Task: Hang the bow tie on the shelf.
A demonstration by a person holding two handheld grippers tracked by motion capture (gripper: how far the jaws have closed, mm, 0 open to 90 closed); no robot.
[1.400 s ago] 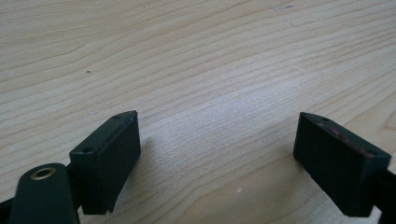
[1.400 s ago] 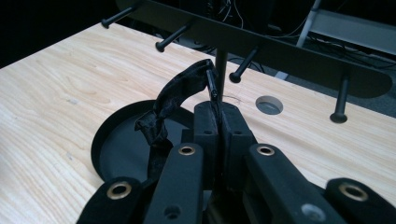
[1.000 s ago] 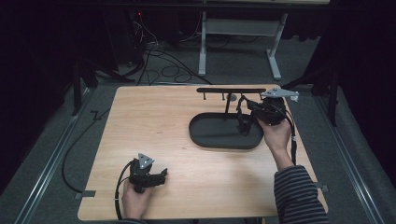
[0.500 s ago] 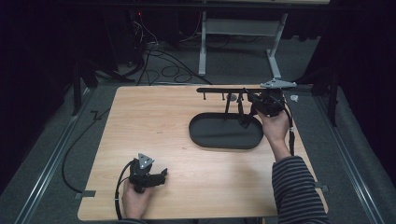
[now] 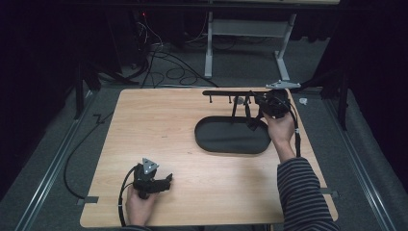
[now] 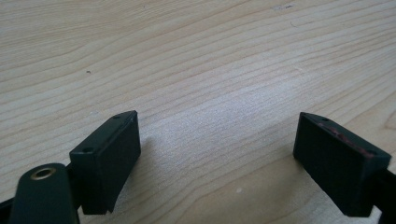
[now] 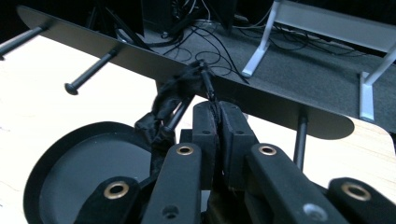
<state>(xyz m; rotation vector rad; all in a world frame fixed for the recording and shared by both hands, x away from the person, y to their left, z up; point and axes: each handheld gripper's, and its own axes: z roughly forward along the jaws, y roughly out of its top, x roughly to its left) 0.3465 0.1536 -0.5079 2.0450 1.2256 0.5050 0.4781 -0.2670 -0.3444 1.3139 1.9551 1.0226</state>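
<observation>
Shifted rightward along the rack [image 5: 231,93], our right gripper [image 5: 262,102] pinches a black strap [image 7: 164,109]; left gripper [image 5: 161,182] jaws open on desk [image 5: 159,130].

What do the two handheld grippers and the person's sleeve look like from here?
Both are black. The left gripper carries a grey three-cornered plate on top, and a black cable loops from it. Its jaws end in blocky black pads with small screw holes. The right gripper has the same grey plate and brass-coloured rivets on its links. The right sleeve is dark with thin light stripes.
</observation>
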